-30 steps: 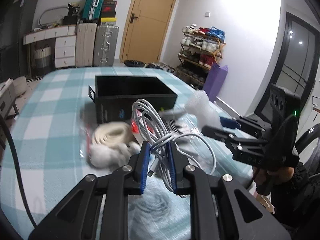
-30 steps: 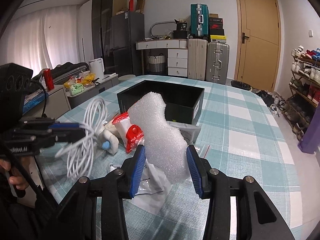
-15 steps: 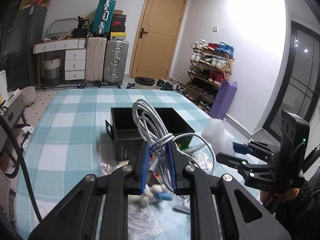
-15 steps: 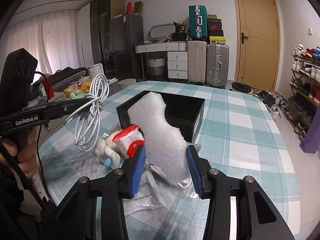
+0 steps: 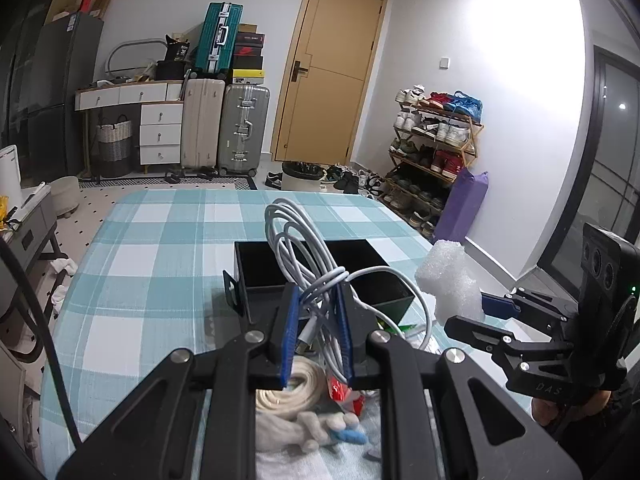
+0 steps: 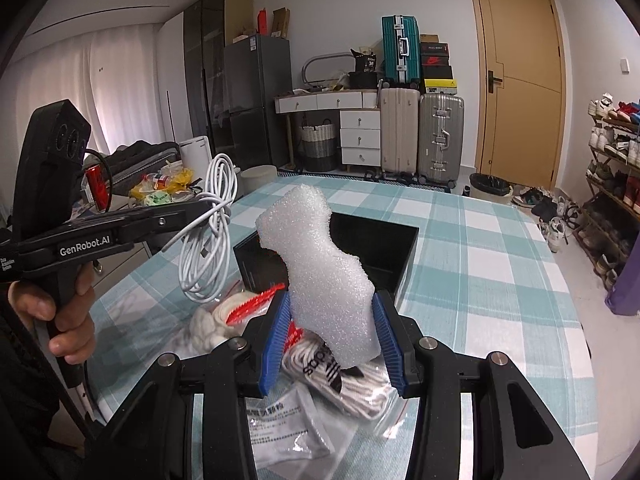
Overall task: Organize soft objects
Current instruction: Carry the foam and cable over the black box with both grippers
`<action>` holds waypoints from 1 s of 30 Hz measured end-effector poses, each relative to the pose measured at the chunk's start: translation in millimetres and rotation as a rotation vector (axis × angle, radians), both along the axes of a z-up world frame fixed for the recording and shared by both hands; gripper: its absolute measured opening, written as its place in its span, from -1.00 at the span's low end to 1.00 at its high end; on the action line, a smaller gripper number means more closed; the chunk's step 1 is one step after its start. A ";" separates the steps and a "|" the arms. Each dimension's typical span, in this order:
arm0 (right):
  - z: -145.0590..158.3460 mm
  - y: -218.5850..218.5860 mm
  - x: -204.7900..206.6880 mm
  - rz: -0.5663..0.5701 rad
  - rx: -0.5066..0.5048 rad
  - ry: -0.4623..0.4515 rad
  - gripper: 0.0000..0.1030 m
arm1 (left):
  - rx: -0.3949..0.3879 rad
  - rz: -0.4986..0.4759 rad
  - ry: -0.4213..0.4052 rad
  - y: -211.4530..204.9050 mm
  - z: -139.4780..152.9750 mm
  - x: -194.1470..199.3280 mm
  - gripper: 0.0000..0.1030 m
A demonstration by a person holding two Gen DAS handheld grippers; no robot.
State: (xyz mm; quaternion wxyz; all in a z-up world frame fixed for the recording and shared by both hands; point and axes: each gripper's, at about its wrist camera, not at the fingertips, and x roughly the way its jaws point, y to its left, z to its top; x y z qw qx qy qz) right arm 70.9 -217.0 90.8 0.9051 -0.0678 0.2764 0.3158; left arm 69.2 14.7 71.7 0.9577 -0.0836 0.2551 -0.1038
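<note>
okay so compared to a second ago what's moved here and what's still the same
The left hand-held gripper has risen with the white cable bundle, from low among the table clutter to above the near wall of the black box. The right hand-held gripper has barely shifted. Both grips are unchanged: left on the cable, right on the white foam piece. The box and the clutter stayed put.

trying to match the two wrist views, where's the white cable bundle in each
Left wrist: white cable bundle at centre, pinched in the left gripper.
Right wrist: white cable bundle at left, hanging from that gripper.
Shared landmark: black box behind it.
</note>
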 end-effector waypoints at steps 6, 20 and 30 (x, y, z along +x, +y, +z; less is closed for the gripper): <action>2.3 4.1 9.4 0.000 0.001 0.006 -0.17 | 0.017 0.015 0.001 -0.5 0.2 14.3 -0.69; 4.3 14.1 48.7 -0.013 0.009 0.031 -0.17 | 0.029 0.027 0.033 -2.3 -2.1 47.9 -0.69; -0.8 18.8 70.5 -0.018 0.007 0.048 -0.17 | 0.030 0.026 0.057 -3.5 -8.6 68.3 -0.69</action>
